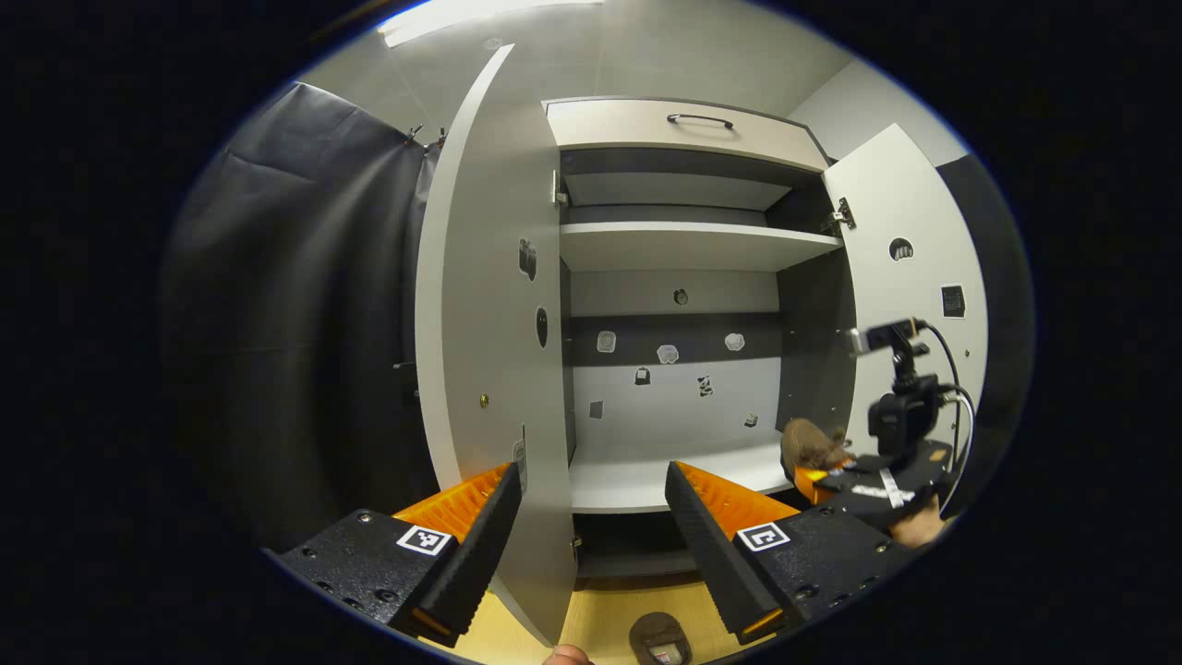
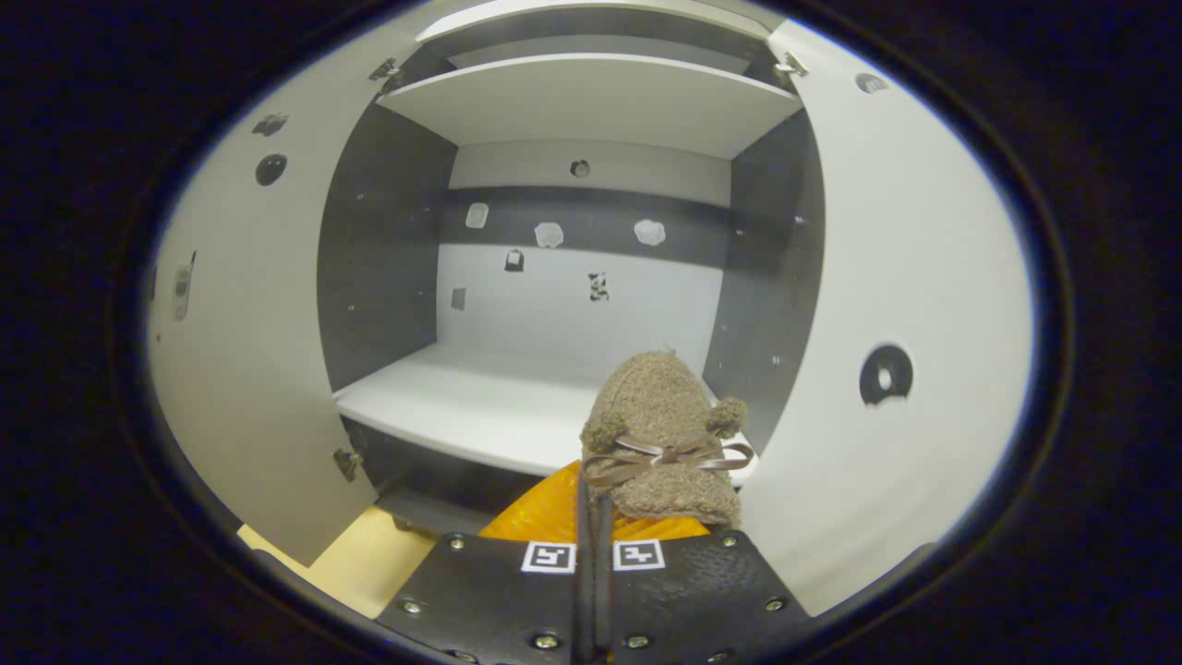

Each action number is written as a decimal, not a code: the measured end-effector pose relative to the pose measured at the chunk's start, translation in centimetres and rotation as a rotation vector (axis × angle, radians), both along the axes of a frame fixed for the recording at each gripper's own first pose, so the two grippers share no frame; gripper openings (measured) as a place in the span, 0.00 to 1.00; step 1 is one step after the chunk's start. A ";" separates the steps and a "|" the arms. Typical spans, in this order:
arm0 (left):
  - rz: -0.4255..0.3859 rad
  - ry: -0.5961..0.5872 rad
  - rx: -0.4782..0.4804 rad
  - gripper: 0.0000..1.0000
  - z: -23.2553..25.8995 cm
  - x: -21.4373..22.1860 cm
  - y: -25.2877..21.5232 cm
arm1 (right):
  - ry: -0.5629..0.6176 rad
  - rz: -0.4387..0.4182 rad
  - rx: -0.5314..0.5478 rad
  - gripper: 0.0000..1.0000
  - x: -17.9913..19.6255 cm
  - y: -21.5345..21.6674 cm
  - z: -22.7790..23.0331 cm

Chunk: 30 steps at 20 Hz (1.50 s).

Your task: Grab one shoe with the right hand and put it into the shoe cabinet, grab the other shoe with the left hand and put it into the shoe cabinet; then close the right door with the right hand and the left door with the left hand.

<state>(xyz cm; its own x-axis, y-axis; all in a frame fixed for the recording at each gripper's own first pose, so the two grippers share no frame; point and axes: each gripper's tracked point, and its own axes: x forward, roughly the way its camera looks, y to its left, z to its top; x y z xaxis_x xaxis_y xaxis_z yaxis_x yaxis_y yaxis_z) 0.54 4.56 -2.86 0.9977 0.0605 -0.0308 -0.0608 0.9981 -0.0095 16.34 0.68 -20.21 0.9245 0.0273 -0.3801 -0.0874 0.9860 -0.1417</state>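
A brown fuzzy shoe with a ribbon bow [image 2: 660, 434] hangs just in front of the cabinet's lower shelf [image 2: 480, 406], near its right side. My right gripper [image 2: 591, 503] is shut on the shoe's rim. In the left gripper view the same shoe [image 1: 813, 443] and the right gripper [image 1: 805, 477] sit at the shelf's right front corner. A second brown shoe [image 1: 660, 637] lies on the wooden floor below. My left gripper [image 1: 591, 471] is open, holds nothing, and the left door's edge [image 1: 545, 517] stands between its fingers.
The shoe cabinet [image 1: 688, 245] stands open, with its left door [image 1: 480, 305] and right door [image 1: 910, 277] both swung out. A drawer with a dark handle [image 1: 699, 120] tops it. Black cloth [image 1: 295, 323] hangs on the left. A fingertip [image 1: 565, 656] shows at the bottom edge.
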 end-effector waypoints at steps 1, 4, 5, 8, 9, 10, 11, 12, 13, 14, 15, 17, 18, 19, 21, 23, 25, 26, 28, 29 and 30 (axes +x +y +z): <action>0.001 -0.001 -0.001 0.96 0.1 0.0 0.0 | -0.021 0.010 -0.010 0.01 2.0 0.2 0.9; 0.005 -0.006 -0.003 0.96 0.1 0.0 0.0 | -0.049 0.029 -0.031 0.01 7.3 0.8 2.4; 0.006 -0.008 -0.005 0.96 0.1 0.0 0.1 | -0.049 0.032 -0.033 0.01 9.3 1.1 2.3; 0.008 -0.012 -0.011 0.96 0.2 0.0 0.1 | -0.038 0.037 -0.043 0.01 13.6 1.8 1.1; 0.008 -0.013 -0.013 0.96 0.2 0.0 0.0 | -0.037 0.036 -0.055 0.00 15.1 1.9 0.3; 0.008 -0.012 -0.015 0.96 0.2 0.0 0.1 | -0.033 0.031 -0.068 0.00 16.1 1.8 -0.3; 0.008 -0.013 -0.016 0.96 0.2 0.0 0.1 | -0.018 0.028 -0.083 0.00 16.8 1.8 -1.3; 0.009 -0.014 -0.018 0.96 0.2 0.0 0.1 | -0.001 0.028 -0.092 0.00 17.3 1.7 -2.1; 0.011 -0.015 -0.020 0.96 0.3 0.0 0.1 | 0.016 0.027 -0.094 0.01 17.8 1.7 -2.9; 0.014 -0.014 -0.021 0.96 0.2 0.0 0.1 | 0.034 0.025 -0.093 0.00 18.2 1.6 -3.6; 0.018 -0.013 -0.019 0.96 0.2 0.0 0.2 | 0.056 0.020 -0.095 0.01 18.4 1.3 -4.5; 0.021 -0.012 -0.015 0.96 0.2 0.1 0.2 | 0.086 0.016 -0.107 0.01 19.0 1.0 -5.7; 0.023 -0.012 -0.016 0.96 0.2 0.1 0.2 | 0.102 0.009 -0.116 0.01 19.2 0.8 -6.1; 0.024 -0.010 -0.019 0.96 0.2 0.1 0.2 | 0.118 0.004 -0.113 0.01 19.3 0.9 -6.5; 0.026 -0.008 -0.023 0.96 0.2 0.1 0.2 | 0.159 -0.010 -0.090 0.06 19.5 0.7 -7.2; 0.026 -0.003 -0.020 0.96 0.1 0.1 0.2 | 0.198 -0.017 -0.058 0.08 19.1 0.7 -7.7; 0.031 0.003 -0.018 0.96 -0.1 0.1 0.2 | 0.225 -0.012 -0.042 0.12 18.6 0.5 -7.9; 0.033 0.008 -0.020 0.96 -0.2 0.0 0.2 | 0.236 -0.008 -0.036 0.18 18.2 0.6 -7.8; 0.034 0.024 -0.028 0.96 -0.7 -0.1 0.1 | 0.236 -0.006 -0.058 0.39 17.4 0.1 -7.0; 0.030 0.029 -0.037 0.96 -0.9 -0.2 0.0 | 0.231 0.000 -0.073 0.40 16.7 -0.1 -6.5; 0.025 0.031 -0.043 0.97 -1.1 -0.4 -0.2 | 0.223 0.007 -0.080 0.41 15.9 -0.1 -5.7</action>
<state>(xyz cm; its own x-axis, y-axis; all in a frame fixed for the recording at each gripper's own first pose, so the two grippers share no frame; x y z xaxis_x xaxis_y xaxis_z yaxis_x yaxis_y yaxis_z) 0.17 4.35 -3.98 0.9944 0.0834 -0.0643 -0.0867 0.9950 -0.0505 32.28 0.57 -25.92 0.8174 -0.0053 -0.5761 -0.1318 0.9717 -0.1959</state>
